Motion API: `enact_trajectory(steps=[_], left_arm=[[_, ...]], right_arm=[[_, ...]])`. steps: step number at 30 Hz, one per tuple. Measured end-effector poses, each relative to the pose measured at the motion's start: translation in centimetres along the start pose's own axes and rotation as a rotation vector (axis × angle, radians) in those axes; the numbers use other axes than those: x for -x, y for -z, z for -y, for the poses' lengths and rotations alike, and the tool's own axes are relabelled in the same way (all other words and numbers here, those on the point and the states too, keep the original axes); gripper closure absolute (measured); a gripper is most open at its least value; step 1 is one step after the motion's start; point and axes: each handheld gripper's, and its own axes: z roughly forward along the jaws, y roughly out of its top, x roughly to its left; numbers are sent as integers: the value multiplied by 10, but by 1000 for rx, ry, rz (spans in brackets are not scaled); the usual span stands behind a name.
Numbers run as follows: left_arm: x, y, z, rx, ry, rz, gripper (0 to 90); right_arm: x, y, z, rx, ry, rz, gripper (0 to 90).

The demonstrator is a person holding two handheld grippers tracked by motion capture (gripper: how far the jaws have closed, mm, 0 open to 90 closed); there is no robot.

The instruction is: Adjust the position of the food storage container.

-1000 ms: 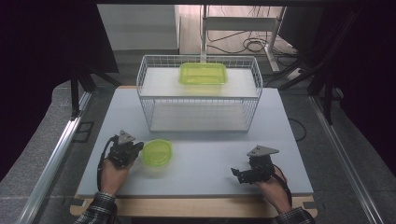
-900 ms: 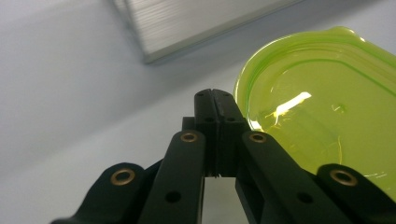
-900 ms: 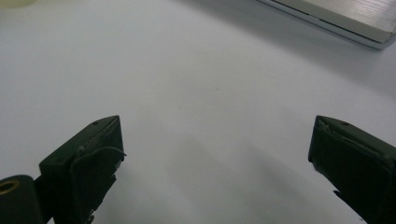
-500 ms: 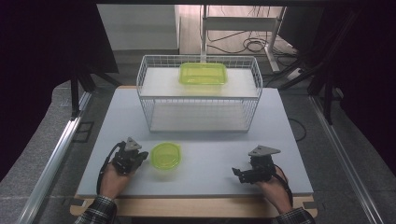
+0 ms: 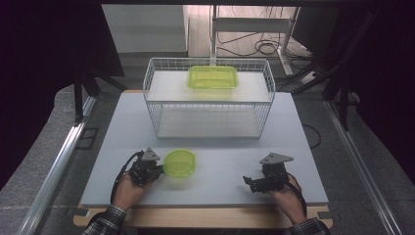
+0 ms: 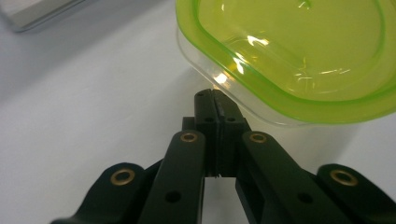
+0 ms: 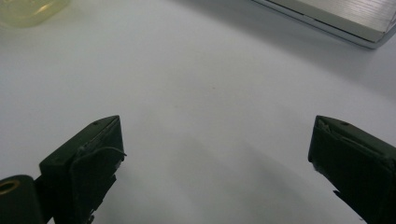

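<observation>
Left gripper view puts the green tub (image 6: pixel 299 56) right ahead of your left gripper (image 6: pixel 215 100), whose fingers (image 6: pixel 205 112) are clenched together with nothing between them, their tips at or just under the tub's clear rim. In the high view the tub (image 5: pixel 179 163) sits on the bench (image 5: pixel 220 181) near its front edge, just right of that left gripper (image 5: pixel 152 169), well short of the wire basket (image 5: pixel 208 98).

Your main risk, as I judge it: closed fingers cannot take the rim, so any push forward will shove the light tub across the smooth bench or tip it up on one edge. If you mean to grip it, open first and back off a little, or the fingers may knock the rim as they spread.

Your right gripper (image 5: pixel 254 182) rests on the bench well apart from the tub, fingers (image 7: pixel 88 163) released wide over bare surface; it steadies nothing if the tub slides.

Hard to tell: whether the left tips actually touch the rim or sit just clear. The tub's far side is cut off in the left gripper view, and you cannot see whether it holds anything. A second green container (image 5: pixel 213 77) lies on the basket's upper shelf, its contents unclear.
</observation>
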Motion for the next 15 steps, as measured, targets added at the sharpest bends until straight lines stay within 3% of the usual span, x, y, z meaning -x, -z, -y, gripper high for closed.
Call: enact_trajectory(steps=[11, 12, 15], left_arm=[[22, -18, -16, -13, -55, 71, 900], [27, -22, -20, -18, -75, 82, 900], [32, -26, -24, -15, -84, 87, 900]], right_arm=[[1, 0, 0, 1, 2, -1, 37], [0, 0, 0, 1, 1, -3, 37], [0, 0, 0, 1, 3, -4, 37]])
